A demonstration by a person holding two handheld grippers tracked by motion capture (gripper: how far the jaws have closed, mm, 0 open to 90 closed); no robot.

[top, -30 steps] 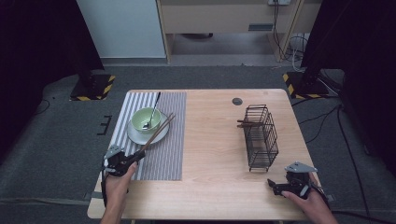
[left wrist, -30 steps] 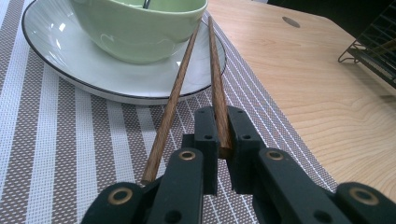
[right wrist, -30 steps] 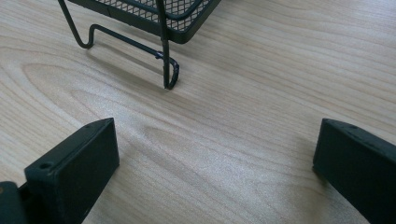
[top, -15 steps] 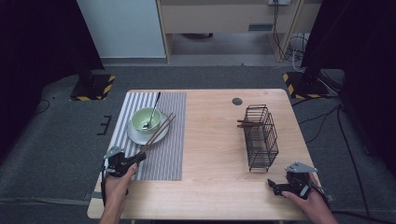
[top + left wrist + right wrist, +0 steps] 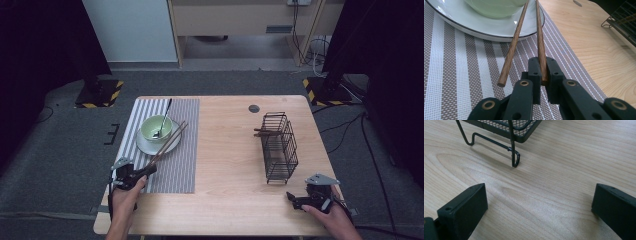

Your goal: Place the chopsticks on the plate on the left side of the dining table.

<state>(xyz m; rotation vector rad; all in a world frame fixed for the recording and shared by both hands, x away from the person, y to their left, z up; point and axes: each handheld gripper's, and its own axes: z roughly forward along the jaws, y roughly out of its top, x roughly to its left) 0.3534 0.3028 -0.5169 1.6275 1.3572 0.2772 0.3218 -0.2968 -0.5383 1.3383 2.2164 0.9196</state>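
Two brown chopsticks (image 5: 167, 145) lean from the striped placemat (image 5: 175, 165) onto a white plate (image 5: 145, 146) that holds a green bowl (image 5: 156, 127) with a spoon (image 5: 164, 116) in it. My left gripper (image 5: 145, 172) sits at their near ends. In the left gripper view it (image 5: 541, 71) is shut on the right chopstick (image 5: 539, 37), while the other chopstick (image 5: 514, 42) lies free just left of the jaws. My right gripper (image 5: 292, 199) rests at the table's near right corner. Its jaws stand open (image 5: 539, 197) over bare wood, with nothing between them.
A black wire basket (image 5: 279, 146) stands right of centre with brown sticks (image 5: 265, 132) in its far end. Its foot (image 5: 511, 147) is just ahead of my right gripper. A small round cap (image 5: 254, 108) is set in the table near the far edge.
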